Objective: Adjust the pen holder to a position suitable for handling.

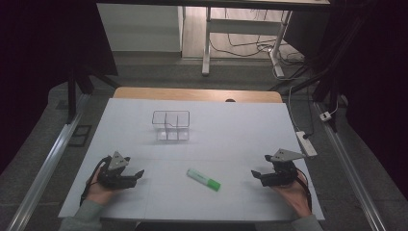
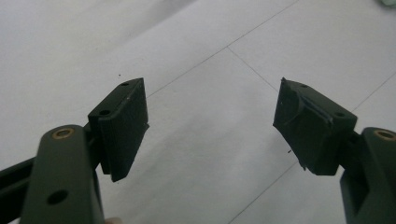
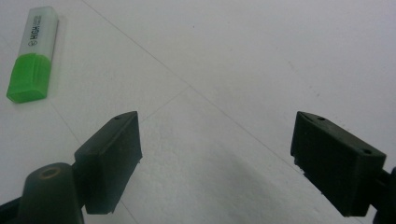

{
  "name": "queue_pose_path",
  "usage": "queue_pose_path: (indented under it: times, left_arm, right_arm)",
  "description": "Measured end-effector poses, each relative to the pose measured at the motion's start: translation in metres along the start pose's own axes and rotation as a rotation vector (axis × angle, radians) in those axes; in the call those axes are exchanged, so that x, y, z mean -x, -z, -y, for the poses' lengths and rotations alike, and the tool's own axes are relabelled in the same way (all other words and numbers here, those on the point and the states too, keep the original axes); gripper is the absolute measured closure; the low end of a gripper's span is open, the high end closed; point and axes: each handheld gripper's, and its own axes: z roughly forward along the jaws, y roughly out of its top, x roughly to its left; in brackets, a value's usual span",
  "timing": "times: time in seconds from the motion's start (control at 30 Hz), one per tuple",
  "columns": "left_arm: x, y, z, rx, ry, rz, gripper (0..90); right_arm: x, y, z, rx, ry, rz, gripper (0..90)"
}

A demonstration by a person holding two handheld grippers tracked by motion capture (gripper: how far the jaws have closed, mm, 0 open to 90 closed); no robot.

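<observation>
- Left gripper: rests low at the near left of the counter, held in the person's left hand. In the left gripper view its jaws stand spread wide with nothing between them, bare white surface beyond.
- Right gripper: rests low at the near right of the counter, held in the right hand. In the right gripper view its jaws are likewise spread and empty.
- Highlighter: a pen with a pale barrel and a green cap, lying flat on the counter between the two grippers, ahead of the tips of both and touched by neither. In the right gripper view it lies ahead and to the left of the jaws, well apart from them.
- Clear organiser: a transparent box with compartments, standing farther out on the counter, beyond both grippers and the highlighter. Its compartments appear empty.
- Progress, as judged: nothing is done. The highlighter is not yet gripped or lifted.
- Remaining, as judged: approach, pinch the highlighter, carry it outward and probably set it in a compartment of the clear organiser.
</observation>
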Motion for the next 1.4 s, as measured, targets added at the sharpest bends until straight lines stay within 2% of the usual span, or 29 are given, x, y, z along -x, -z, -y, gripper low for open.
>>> queue_pose_path:
  times: [0.33,0.7,1.4]
  left_arm:
    - [0.0,0.001,-0.001,0.004,0.001,0.004,25.7]
    - [-0.001,0.0,-0.003,0.007,0.0,0.003,25.8]
    - [-0.01,-0.009,-0.026,0.011,0.006,-0.011,26.2]
  right_arm:
    - [-0.001,0.001,0.001,0.009,-0.003,-0.011,17.4]
    - [-0.004,-0.002,0.0,-0.007,0.001,-0.014,17.9]
    - [-0.002,-0.001,0.0,0.002,-0.005,-0.007,18.7]
